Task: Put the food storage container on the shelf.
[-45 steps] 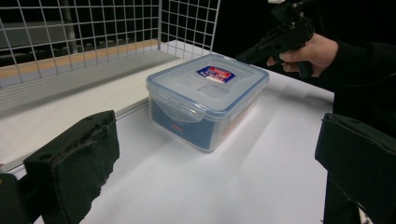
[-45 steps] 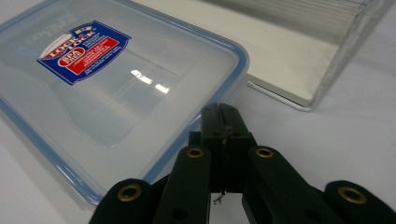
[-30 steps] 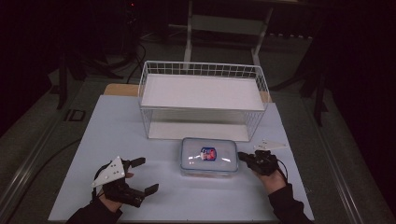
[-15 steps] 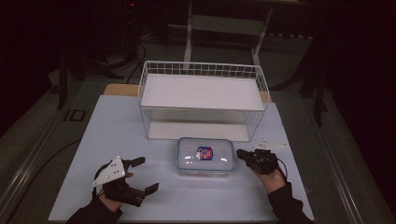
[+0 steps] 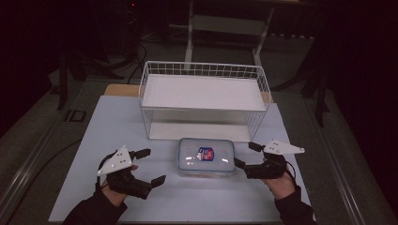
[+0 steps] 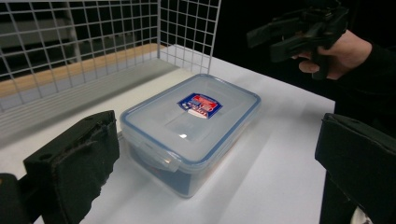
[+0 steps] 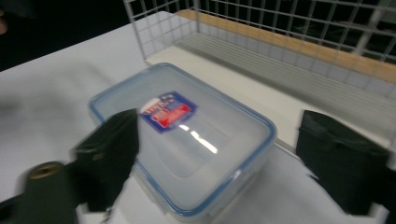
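A clear plastic lidded container (image 5: 206, 157) with a blue seal and a red and blue label lies flat on the white table, in front of the wire basket (image 5: 202, 101). My left gripper (image 5: 155, 165) hovers open to its left, a gap away; in the left gripper view the container (image 6: 191, 121) lies ahead between the wide jaws. My right gripper (image 5: 244, 154) stands just off the container's right end. Its jaws have just been opening and nothing is clamped between them. In the right gripper view the container (image 7: 182, 135) sits close ahead, untouched by the pads.
The white wire basket (image 6: 93, 46) stands behind the container with its low front wall toward me. The table edge (image 5: 187, 219) runs close below both hands. A strip of wood (image 5: 119, 90) shows at the table's far left corner. Dark floor surrounds the table.
The right gripper's jaws went from shut to wide open beside the container's right end. Both hands have risen a little. The container has stayed in place.
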Demonstrator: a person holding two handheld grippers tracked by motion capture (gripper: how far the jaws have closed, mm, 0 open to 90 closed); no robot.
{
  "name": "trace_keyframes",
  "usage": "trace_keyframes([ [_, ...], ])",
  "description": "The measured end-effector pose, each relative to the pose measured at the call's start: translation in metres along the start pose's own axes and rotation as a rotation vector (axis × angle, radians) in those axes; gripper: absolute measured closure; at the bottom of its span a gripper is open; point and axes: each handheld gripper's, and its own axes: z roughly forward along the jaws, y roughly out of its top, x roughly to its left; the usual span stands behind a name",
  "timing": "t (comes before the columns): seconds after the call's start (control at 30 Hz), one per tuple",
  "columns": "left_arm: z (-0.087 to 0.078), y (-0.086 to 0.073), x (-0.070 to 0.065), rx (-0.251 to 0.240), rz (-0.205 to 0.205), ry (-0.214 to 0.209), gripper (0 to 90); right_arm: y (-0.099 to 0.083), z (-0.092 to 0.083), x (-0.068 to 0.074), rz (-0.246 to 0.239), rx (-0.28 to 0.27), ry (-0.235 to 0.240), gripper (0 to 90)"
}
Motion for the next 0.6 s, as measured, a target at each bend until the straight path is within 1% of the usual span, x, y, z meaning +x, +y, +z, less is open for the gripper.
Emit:
trace_keyframes([
  [0.03,0.003,0.006,0.003,0.012,-0.017,-0.006,0.0,0.002,-0.002,0.003,-0.008,-0.015,-0.024,11.9],
  [0.07,0.005,0.009,0.005,0.018,-0.025,-0.007,0.0,0.003,-0.002,0.004,-0.024,-0.016,-0.022,10.8],
  [0.1,0.007,0.013,0.006,0.028,-0.032,-0.009,0.0,0.003,-0.003,0.005,-0.042,-0.015,-0.031,10.8],
  [0.13,0.009,0.016,0.008,0.028,-0.037,-0.010,0.0,0.004,-0.003,0.006,-0.051,-0.019,-0.047,10.8],
  [0.17,0.010,0.019,0.009,0.034,-0.042,-0.010,0.0,0.005,-0.003,0.006,-0.059,-0.027,-0.052,10.9],
  [0.23,0.014,0.025,0.012,0.041,-0.043,-0.009,0.0,0.008,-0.005,0.006,-0.060,-0.046,-0.047,14.7],
  [0.27,0.016,0.028,0.014,0.044,-0.049,-0.010,0.0,0.009,-0.005,0.005,-0.060,-0.051,-0.023,14.9],
  [0.3,0.018,0.031,0.015,0.054,-0.049,-0.006,0.0,0.011,-0.006,0.004,-0.072,-0.066,0.001,16.0],
  [0.33,0.021,0.033,0.015,0.054,-0.047,-0.001,0.0,0.011,-0.007,0.003,-0.082,-0.085,-0.003,17.9],
  [0.37,0.024,0.034,0.016,0.060,-0.048,0.001,0.0,0.012,-0.008,0.004,-0.076,-0.084,-0.020,18.1],
  [0.4,0.027,0.036,0.017,0.066,-0.050,0.005,0.0,0.013,-0.008,0.003,-0.060,-0.061,-0.030,17.9],
  [0.47,0.033,0.038,0.020,0.065,-0.072,0.002,0.0,0.013,-0.008,0.002,-0.032,-0.052,-0.016,17.8],
  [0.53,0.040,0.040,0.024,0.072,-0.102,0.003,0.0,0.014,-0.008,0.003,-0.029,-0.048,-0.027,17.5],
  [0.6,0.047,0.041,0.027,0.099,-0.110,0.019,0.0,0.014,-0.008,0.005,-0.038,-0.055,-0.035,15.8],
])
